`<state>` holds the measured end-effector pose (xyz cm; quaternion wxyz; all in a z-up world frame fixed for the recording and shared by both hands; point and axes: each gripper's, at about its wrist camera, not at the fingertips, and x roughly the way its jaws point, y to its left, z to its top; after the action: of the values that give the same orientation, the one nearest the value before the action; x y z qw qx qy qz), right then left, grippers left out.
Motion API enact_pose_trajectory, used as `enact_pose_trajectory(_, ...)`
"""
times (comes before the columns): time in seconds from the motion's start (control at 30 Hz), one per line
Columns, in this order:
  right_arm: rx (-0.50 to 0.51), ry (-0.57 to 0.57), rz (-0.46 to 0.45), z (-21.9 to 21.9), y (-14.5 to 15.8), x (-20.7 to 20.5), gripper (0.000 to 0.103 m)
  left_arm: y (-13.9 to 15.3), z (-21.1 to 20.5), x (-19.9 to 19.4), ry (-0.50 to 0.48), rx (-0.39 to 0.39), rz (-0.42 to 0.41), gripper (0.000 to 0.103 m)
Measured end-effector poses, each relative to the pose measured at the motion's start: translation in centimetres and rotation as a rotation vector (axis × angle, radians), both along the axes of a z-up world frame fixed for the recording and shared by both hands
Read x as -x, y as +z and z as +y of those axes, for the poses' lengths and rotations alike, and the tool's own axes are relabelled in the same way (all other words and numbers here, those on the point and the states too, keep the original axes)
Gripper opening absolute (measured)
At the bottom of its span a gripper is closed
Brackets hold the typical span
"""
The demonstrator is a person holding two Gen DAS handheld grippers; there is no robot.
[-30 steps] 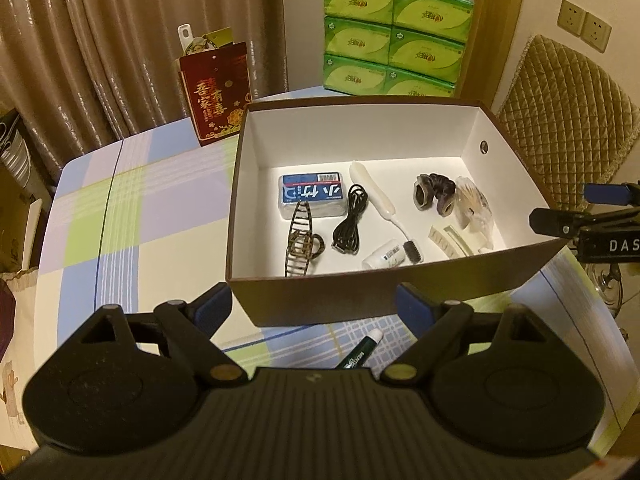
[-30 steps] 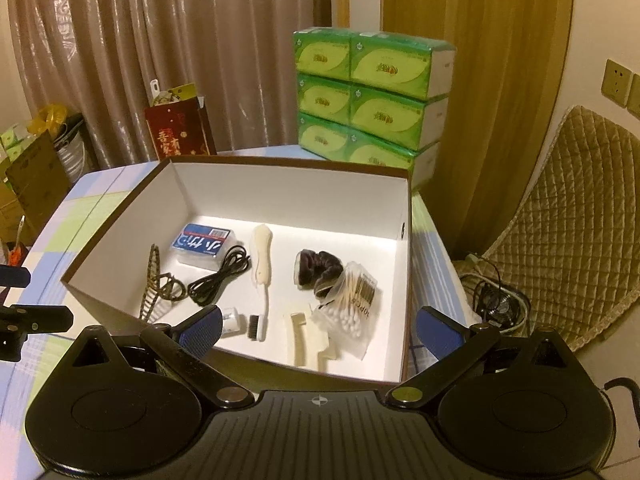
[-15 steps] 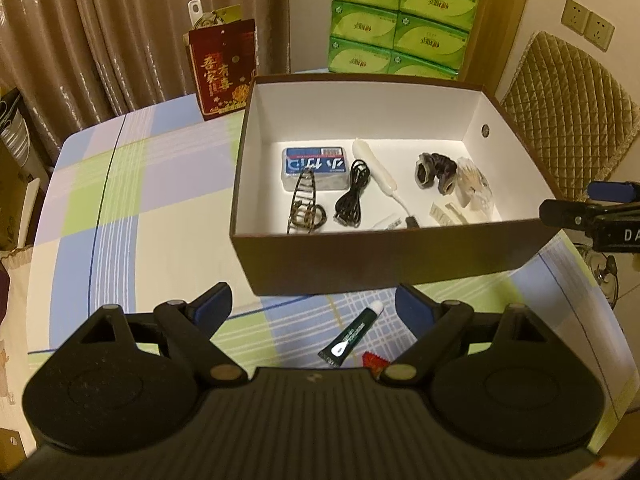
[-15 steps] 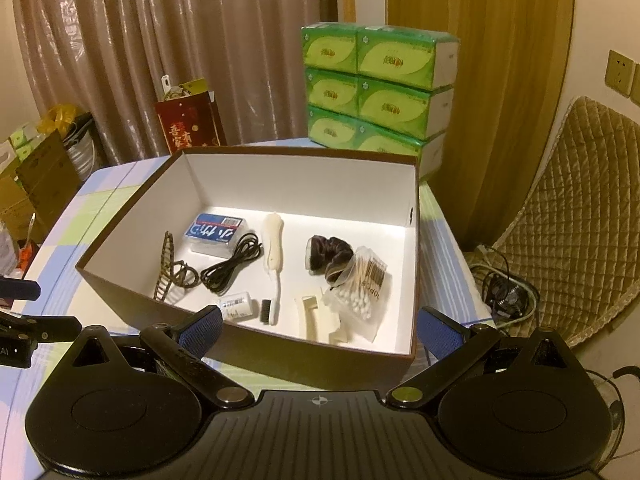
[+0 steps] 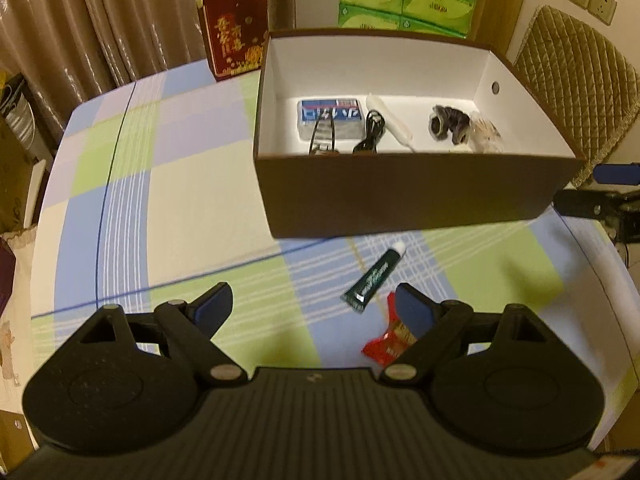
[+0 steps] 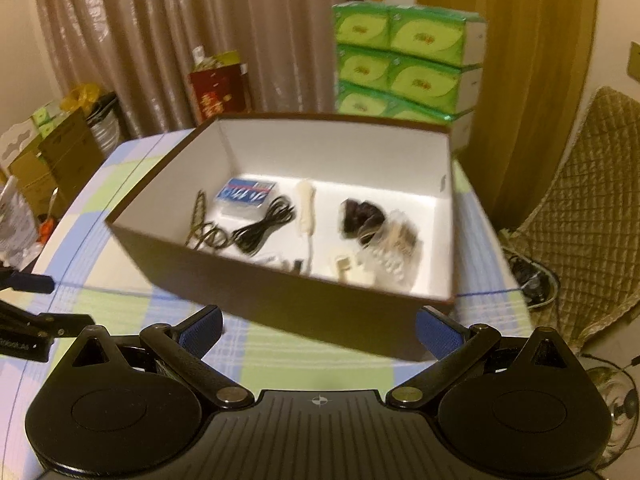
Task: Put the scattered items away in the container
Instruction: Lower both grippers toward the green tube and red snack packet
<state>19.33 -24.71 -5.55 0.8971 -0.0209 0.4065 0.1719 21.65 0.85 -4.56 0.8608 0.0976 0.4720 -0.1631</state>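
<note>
Left gripper point(image 5: 314, 306) is wide open with nothing between its blue pads, hovering over the counter point(image 5: 192, 208), which wears a checked cloth. Right gripper point(image 6: 318, 330) is also spread wide and empty, aimed at the near wall of the box point(image 6: 280, 292).

The box point(image 5: 400, 196) is brown outside, white inside, standing on the right half of the counter. Already inside it: a blue tissue pack point(image 5: 330, 114) at far left, a black cable point(image 5: 370, 136) just right of it, a white toothbrush-like handle point(image 5: 392, 124) next, a dark scrunchie point(image 5: 448, 124) towards the right, and a bag of cotton swabs point(image 6: 394, 246) beside the scrunchie. A metal hair clip point(image 6: 198, 218) lies at the left inner side.

Still loose on the counter, near side of the box: a dark green tube point(image 5: 374, 278) with a white cap, lying at a slant, cap pointing towards the box, apart from it. Just near-right of the tube is a red wrapper point(image 5: 388, 346), partly hidden by the left gripper's right finger.

Far behind the box: a stack of green tissue packs point(image 6: 408, 68) and a red gift bag point(image 5: 236, 46).
</note>
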Motion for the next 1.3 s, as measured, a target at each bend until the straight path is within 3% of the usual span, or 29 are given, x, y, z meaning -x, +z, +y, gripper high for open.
enact_pose_trajectory(0.43,-0.028,0.205,0.099,4.1,-4.6,2.9,0.100,-2.1,2.5,0.8,0.011,0.002,0.052,0.083)
enact_pose_trajectory(0.73,-0.027,0.254,0.160,5.4,-7.0,3.0,0.099,-3.6,3.7,0.5,0.005,0.006,0.093,0.082)
enact_pose_trajectory(0.93,-0.036,0.280,0.195,6.2,-8.1,2.6,0.092,-4.6,4.4,0.0,0.004,0.005,0.116,0.081)
enact_pose_trajectory(1.07,-0.041,0.315,0.214,7.2,-8.9,2.5,0.080,-5.4,4.9,-0.5,0.008,0.005,0.130,0.081)
enact_pose_trajectory(1.3,-0.043,0.358,0.211,8.8,-9.5,2.3,0.080,-6.2,6.5,-1.8,0.029,0.010,0.152,0.081)
